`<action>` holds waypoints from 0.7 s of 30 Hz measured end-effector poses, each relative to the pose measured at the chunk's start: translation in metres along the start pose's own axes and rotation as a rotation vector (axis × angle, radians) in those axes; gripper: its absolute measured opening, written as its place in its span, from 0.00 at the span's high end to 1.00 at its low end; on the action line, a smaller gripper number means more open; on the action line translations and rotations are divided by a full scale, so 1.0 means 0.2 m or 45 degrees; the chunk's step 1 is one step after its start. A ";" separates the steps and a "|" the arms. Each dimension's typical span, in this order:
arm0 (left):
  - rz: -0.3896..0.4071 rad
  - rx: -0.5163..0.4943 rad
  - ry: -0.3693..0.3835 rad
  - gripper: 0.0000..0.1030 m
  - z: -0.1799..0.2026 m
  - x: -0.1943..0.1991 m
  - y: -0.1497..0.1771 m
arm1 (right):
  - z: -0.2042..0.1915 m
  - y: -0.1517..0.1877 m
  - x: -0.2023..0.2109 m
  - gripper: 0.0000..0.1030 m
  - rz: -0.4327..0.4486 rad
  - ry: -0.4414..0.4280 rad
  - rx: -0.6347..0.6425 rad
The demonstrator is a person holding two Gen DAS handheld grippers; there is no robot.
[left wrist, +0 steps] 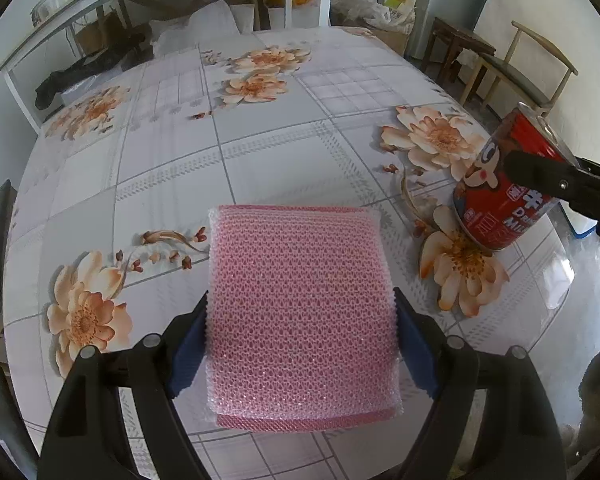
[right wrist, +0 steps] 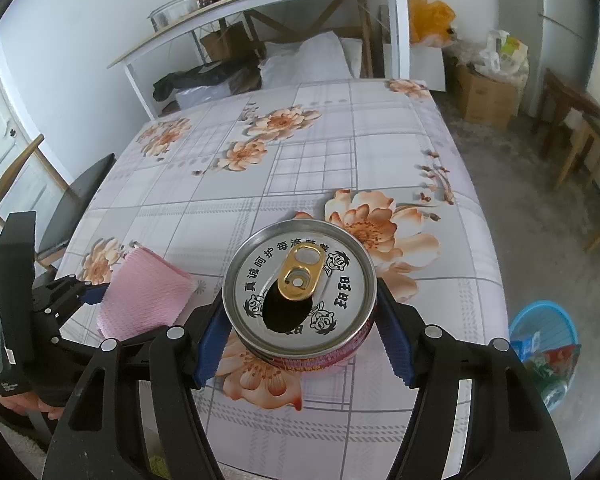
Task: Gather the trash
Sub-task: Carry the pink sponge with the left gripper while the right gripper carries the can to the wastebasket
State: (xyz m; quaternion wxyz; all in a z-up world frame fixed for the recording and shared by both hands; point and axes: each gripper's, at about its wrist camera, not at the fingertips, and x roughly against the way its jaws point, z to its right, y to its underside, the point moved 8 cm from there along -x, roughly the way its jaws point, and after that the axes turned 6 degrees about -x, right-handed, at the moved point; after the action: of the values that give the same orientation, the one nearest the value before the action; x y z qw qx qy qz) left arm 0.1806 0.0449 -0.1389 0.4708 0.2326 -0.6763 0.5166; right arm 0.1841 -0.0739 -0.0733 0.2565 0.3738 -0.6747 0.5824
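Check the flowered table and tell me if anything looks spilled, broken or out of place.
Nothing spilled or broken shows. The red can stands upright between the right gripper pads, opened, with no liquid around it. The pink foam wrap sits between the left gripper pads, slightly bowed, not torn.

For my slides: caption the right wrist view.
Right hand-held gripper clamps an opened red can on the floral tablecloth.
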 end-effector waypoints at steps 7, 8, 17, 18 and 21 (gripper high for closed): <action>0.015 -0.008 -0.013 0.22 0.00 0.01 -0.01 | 0.00 -0.01 0.02 0.39 0.011 0.000 -0.001; 0.017 -0.010 -0.015 0.22 0.00 0.02 -0.01 | -0.01 -0.01 0.02 0.39 0.012 -0.001 -0.001; 0.031 -0.016 -0.023 0.22 0.01 0.04 -0.01 | -0.01 0.00 0.03 0.39 0.020 -0.006 -0.002; 0.034 -0.014 -0.024 0.22 0.01 0.04 -0.01 | -0.01 0.00 0.03 0.39 0.022 -0.007 -0.002; 0.041 -0.015 -0.024 0.22 0.01 0.05 -0.02 | -0.01 -0.01 0.05 0.39 0.031 -0.010 -0.004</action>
State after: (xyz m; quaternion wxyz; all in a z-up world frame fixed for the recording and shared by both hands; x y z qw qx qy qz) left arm 0.1773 0.0430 -0.1283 0.4573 0.2237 -0.6875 0.5179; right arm 0.1792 -0.0737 -0.0649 0.2472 0.3674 -0.6811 0.5831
